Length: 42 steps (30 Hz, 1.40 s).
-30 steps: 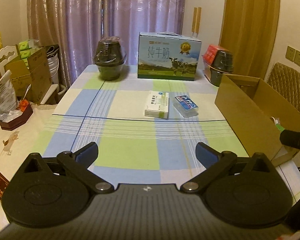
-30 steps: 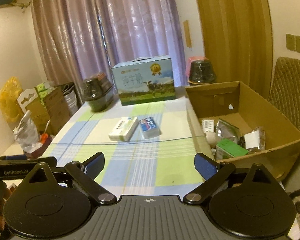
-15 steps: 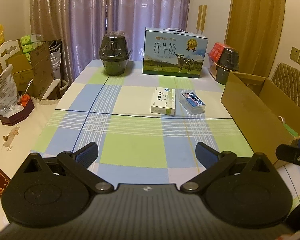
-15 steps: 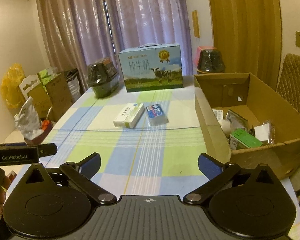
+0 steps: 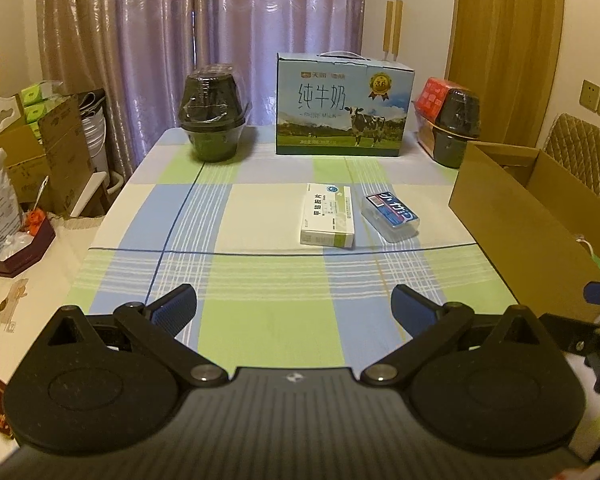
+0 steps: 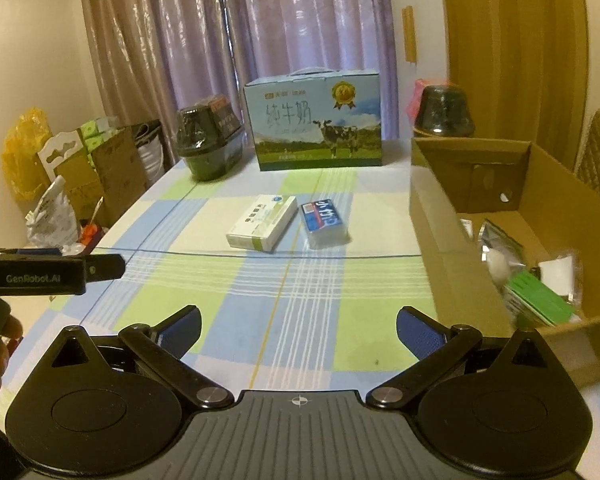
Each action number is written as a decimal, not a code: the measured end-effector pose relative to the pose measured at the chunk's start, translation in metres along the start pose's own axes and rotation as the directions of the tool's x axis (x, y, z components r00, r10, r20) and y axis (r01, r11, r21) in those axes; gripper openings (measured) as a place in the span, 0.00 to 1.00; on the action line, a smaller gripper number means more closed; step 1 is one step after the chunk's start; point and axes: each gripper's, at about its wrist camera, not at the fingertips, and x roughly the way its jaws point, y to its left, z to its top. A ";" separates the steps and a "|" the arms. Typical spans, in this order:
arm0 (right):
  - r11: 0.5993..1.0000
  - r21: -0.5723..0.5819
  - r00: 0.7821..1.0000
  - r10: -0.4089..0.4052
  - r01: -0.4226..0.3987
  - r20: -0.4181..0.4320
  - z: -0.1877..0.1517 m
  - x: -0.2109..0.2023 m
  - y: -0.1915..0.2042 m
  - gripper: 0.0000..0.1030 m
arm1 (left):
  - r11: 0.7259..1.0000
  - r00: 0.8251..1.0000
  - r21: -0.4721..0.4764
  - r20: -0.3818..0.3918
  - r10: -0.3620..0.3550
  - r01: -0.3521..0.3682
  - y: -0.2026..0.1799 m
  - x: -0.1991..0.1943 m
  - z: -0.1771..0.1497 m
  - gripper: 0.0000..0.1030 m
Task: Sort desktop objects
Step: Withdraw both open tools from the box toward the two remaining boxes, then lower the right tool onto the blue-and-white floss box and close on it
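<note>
A white and green medicine box (image 5: 329,216) (image 6: 263,222) lies flat in the middle of the checked tablecloth. Just to its right lies a clear case with a blue and red label (image 5: 390,213) (image 6: 324,222). An open cardboard box (image 5: 512,216) (image 6: 452,248) stands at the table's right edge with several packets (image 6: 536,288) inside. My left gripper (image 5: 294,304) is open over the near part of the table, empty, well short of both items. My right gripper (image 6: 298,330) is also open and empty, beside the cardboard box.
A milk carton box (image 5: 343,106) stands at the table's far edge between two wrapped dark bowl stacks (image 5: 214,120) (image 5: 458,128). Cardboard boxes and bags (image 5: 48,160) crowd the floor to the left. A quilted chair (image 5: 588,160) stands behind the cardboard box.
Both grippers have moved forward toward the two items and tilted slightly, so the items look nearer. Both stay open. Nothing on the table has moved.
</note>
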 end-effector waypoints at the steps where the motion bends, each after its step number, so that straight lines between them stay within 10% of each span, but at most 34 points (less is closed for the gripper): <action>1: 1.000 -0.002 1.000 0.000 0.000 -0.004 0.002 0.006 0.000 0.98 | 1.000 1.000 0.001 -0.002 -0.003 0.003 0.000 0.005 0.002 0.99; 28: 0.998 -0.022 0.994 -0.064 0.062 -0.085 0.026 0.162 -0.043 0.98 | 0.999 0.998 0.035 -0.048 -0.033 0.034 -0.006 0.163 0.033 0.99; 42: 0.994 -0.100 0.998 -0.052 0.048 -0.037 0.049 0.220 -0.043 0.62 | 0.996 0.998 0.079 -0.048 -0.044 0.048 0.005 0.206 0.042 0.99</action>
